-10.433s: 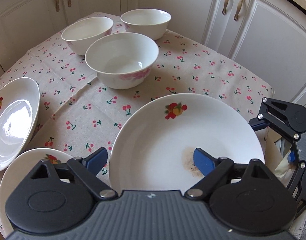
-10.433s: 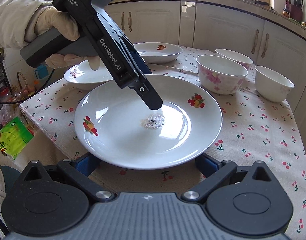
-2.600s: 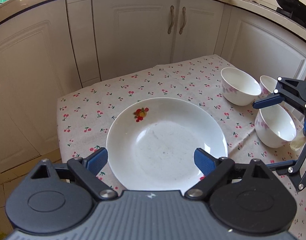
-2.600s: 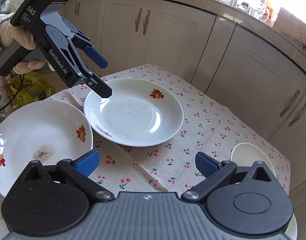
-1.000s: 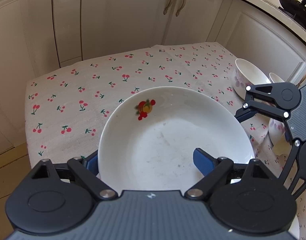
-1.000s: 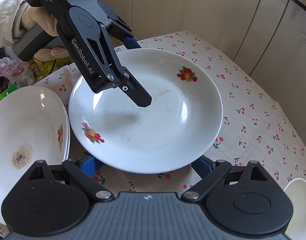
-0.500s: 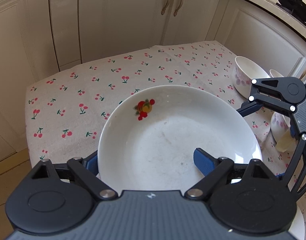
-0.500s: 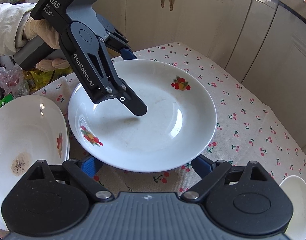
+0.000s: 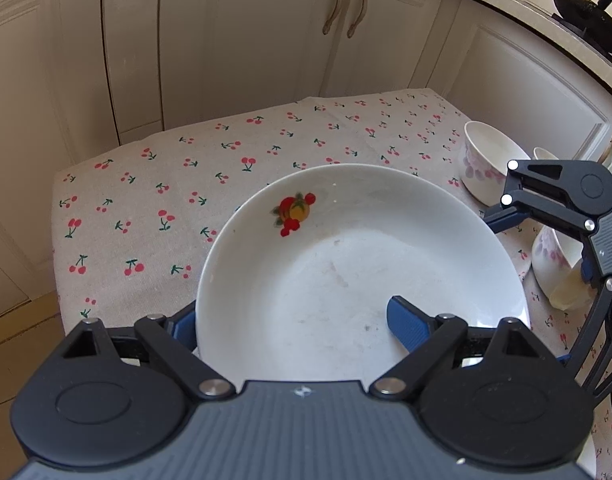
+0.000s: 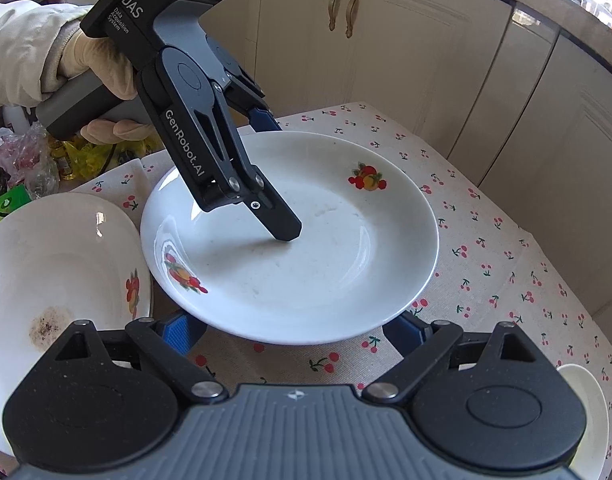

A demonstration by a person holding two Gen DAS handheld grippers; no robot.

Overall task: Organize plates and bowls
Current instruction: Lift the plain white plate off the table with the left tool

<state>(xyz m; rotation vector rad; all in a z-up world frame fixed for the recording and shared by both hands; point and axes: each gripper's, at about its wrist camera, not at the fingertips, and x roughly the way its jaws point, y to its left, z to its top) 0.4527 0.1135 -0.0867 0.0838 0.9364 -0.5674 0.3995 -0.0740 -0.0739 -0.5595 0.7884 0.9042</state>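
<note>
Plate (image 10: 346, 248) w/ fruit print sits by the worktop (image 10: 506, 280) far corner, rim betw. left claw (image 10: 279, 178) fingers, one inside, one outside; grip unclear. Right claw (image 10: 293, 330) apart, straddling near rim, not touching. Stained plate (image 10: 53, 280) at left edge.

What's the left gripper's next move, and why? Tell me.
Probably close the left gripper on the rim of the plate: one finger sits inside the plate, the other outside its rim, jaws apart, so nothing seems to grip it yet.
</note>
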